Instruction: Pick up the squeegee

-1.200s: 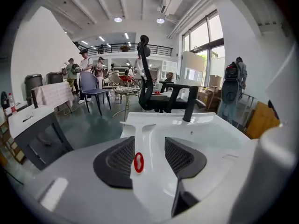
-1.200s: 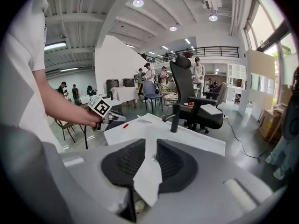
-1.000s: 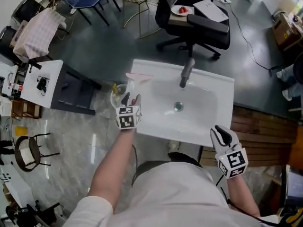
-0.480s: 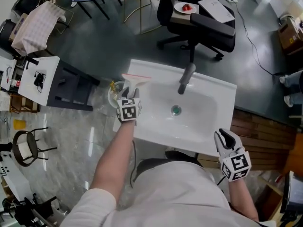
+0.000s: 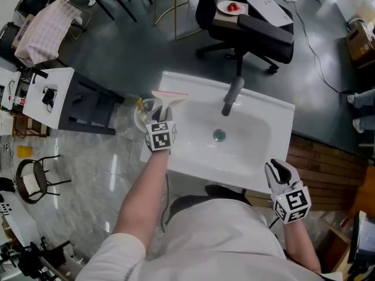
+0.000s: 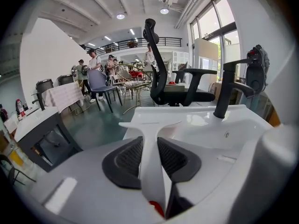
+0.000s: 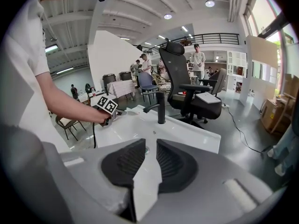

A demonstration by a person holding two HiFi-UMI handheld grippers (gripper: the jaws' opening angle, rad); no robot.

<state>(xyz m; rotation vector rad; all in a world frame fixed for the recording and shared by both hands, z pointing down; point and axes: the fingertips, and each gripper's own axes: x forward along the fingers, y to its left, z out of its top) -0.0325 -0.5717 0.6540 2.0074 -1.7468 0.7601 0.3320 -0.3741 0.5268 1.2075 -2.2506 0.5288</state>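
Squeegee [image 5: 170, 98] of white plastic, T-shaped with a thin red strip along its blade, sits at the left rim of the white rectangular ceramic sink [image 5: 265, 105], just left of centre in the head view. Its blade lies crosswise toward the top of the frame and its handle runs back toward me. My left tongs [image 5: 160, 117] have that handle between their two black ribbed pads. The jaws are closing, about half open, and both pads already lie against the handle's sides. Whether the squeegee is clear of the rim I cannot tell.

To the right of it, in the middle of the frame, the black faucet [image 5: 231, 95] leans over the basin, with the greenish drain [image 5: 219, 136] below it. A round clear container [image 5: 142, 113] stands just left of the sink rim, beside my left tongs.

My right tongs [image 5: 278, 168] hang at the sink's lower right corner, well apart from the squeegee. Their pads stand a narrow gap apart and grip nothing. A black office chair [image 5: 249, 25] stands in the upper part of the frame.
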